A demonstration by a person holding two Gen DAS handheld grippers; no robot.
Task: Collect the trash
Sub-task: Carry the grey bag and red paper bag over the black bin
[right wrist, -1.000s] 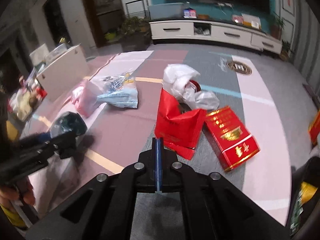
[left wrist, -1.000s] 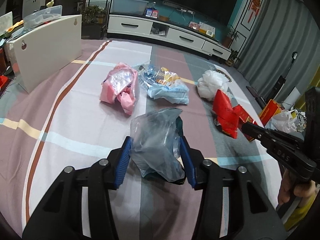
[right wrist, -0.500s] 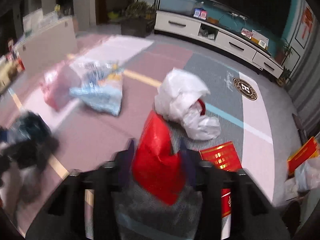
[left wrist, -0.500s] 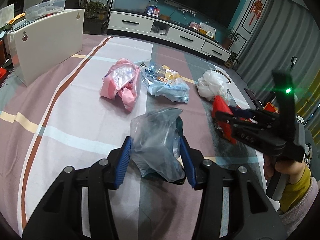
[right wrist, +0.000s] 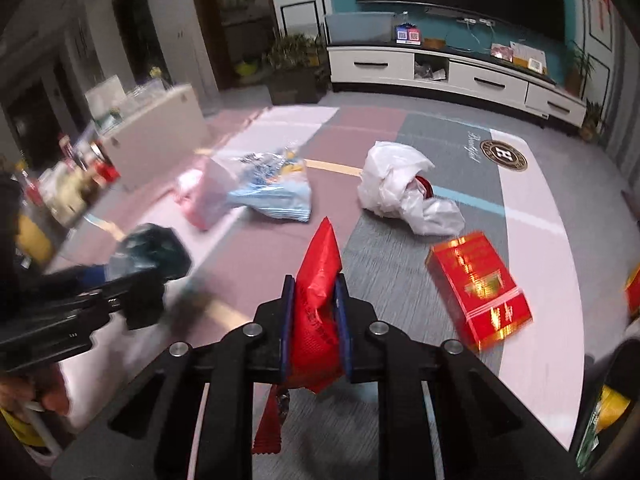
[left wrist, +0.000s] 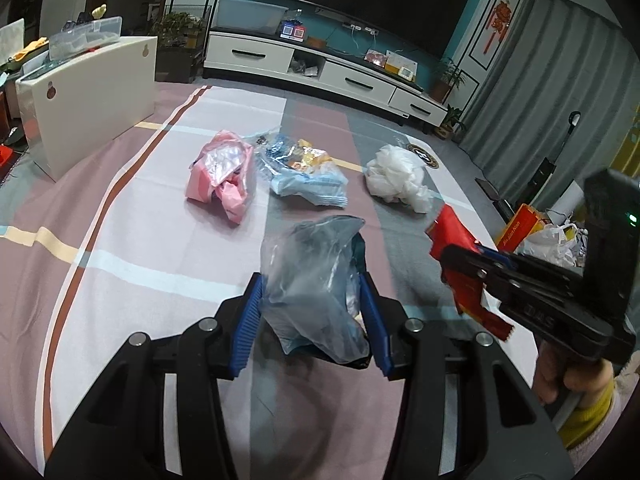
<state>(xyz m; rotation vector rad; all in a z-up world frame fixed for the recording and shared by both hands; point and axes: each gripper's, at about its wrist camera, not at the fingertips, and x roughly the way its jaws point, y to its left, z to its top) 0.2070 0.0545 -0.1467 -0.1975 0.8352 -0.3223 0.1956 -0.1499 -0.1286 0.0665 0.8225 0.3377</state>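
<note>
My left gripper (left wrist: 312, 296) is shut on a grey-blue plastic bag (left wrist: 316, 280) and holds it above the striped rug (left wrist: 132, 264). My right gripper (right wrist: 316, 292) is shut on a red wrapper (right wrist: 318, 312) and holds it off the floor; it also shows in the left wrist view (left wrist: 460, 264). On the rug lie a pink bag (left wrist: 224, 172), a light blue snack bag (left wrist: 308, 176), a crumpled white bag (left wrist: 396, 178) and a red box (right wrist: 480, 284).
A white panel (left wrist: 92, 100) stands at the left of the rug. A white TV cabinet (left wrist: 320, 72) runs along the far wall. Bags and an orange box (left wrist: 520, 228) sit at the right edge. Grey curtains (left wrist: 520, 80) hang at the right.
My right gripper has closed on the red wrapper and lifted it off the floor. My left gripper still holds the grey-blue bag and has barely moved.
</note>
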